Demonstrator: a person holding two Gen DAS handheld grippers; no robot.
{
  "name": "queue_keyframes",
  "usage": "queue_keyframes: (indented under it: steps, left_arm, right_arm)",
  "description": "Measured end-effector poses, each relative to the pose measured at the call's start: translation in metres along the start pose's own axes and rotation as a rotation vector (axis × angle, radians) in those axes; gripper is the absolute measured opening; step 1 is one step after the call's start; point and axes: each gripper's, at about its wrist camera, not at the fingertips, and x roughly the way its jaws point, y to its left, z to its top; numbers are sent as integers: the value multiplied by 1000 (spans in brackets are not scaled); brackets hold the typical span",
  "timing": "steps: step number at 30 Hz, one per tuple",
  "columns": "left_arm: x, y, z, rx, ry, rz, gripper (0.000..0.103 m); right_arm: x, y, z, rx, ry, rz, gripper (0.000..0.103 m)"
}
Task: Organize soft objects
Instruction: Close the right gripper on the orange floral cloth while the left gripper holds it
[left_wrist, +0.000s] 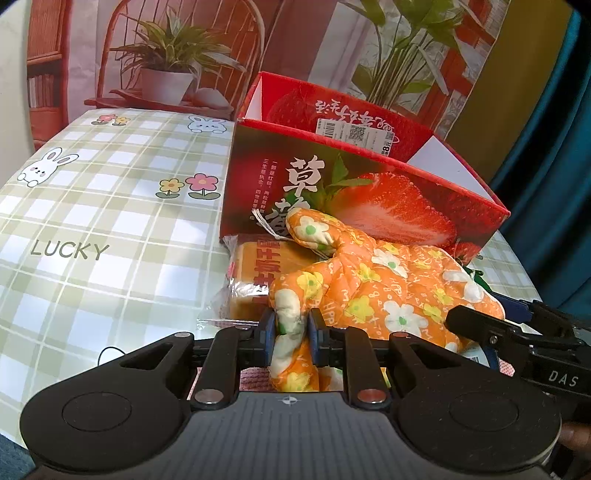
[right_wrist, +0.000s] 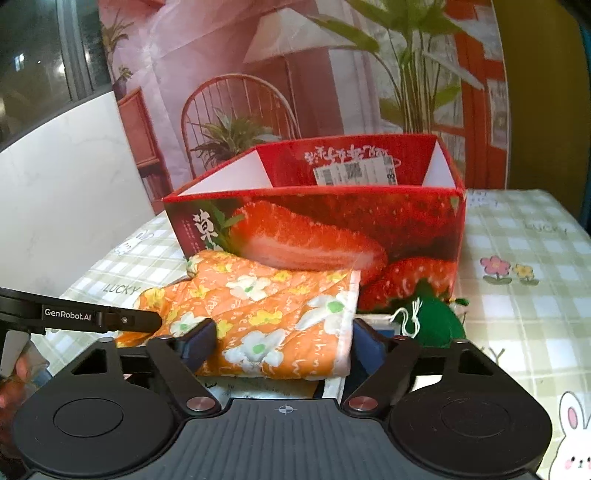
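Orange floral oven mitt (left_wrist: 373, 284) lies on the checked tablecloth (left_wrist: 92, 206), centre-right of the left wrist view, touching the front wall of the strawberry box (left_wrist: 369, 192); its thumb rests against that wall. Left gripper (left_wrist: 291, 339), bottom centre, is nearly closed, blue pads pinching a fold of the mitt's fabric, probably a cuff or edge, judged a firm hold since the cloth bunches between the pads. Right gripper (right_wrist: 284, 343), bottom centre of the right wrist view, stands about half open with the mitt's other end between its fingers; the right pad lies at the mitt's white-trimmed edge, the left pad seems to rest on top of the fabric, and whether either presses I cannot tell. Judgement: two holds at opposite ends suit a limp, quilted item that would sag from one pinch, and the lift into the box looks next. Under the mitt, at its left in the left wrist view, a wrapped yellow snack pack (left_wrist: 255, 273); at lower right of the right wrist view, a green knitted item (right_wrist: 436, 317) with white string sits just beside the box. The box is open-topped; its white inner walls and a barcode label (right_wrist: 354, 171) show, its floor is hidden, contents unknown.
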Motion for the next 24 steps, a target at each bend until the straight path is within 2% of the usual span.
queue_keyframes:
  steps: [11, 13, 16, 18, 21, 24]
  left_arm:
    - [1, -1, -1, 0, 2, -2, 20]
    - [1, -1, -1, 1, 2, -1, 20]
    - [1, -2, -1, 0, -1, -2, 20]
    - [0, -2, -1, 5, -5, 1, 20]
    - [-3, -4, 0, 20, -23, 8, 18]
    - [-9, -3, 2, 26, -47, 7, 16]
  right_arm:
    - [9, -18, -5, 110, 45, 30, 66]
    - [10, -19, -6, 120, 45, 38, 61]
    - [6, -16, -4, 99, 29, 18, 45]
    - [3, -15, -3, 84, 16, 0, 30]
    - [-3, -14, 0, 69, -13, -4, 15]
    - [-10, -12, 5, 39, -44, -10, 11]
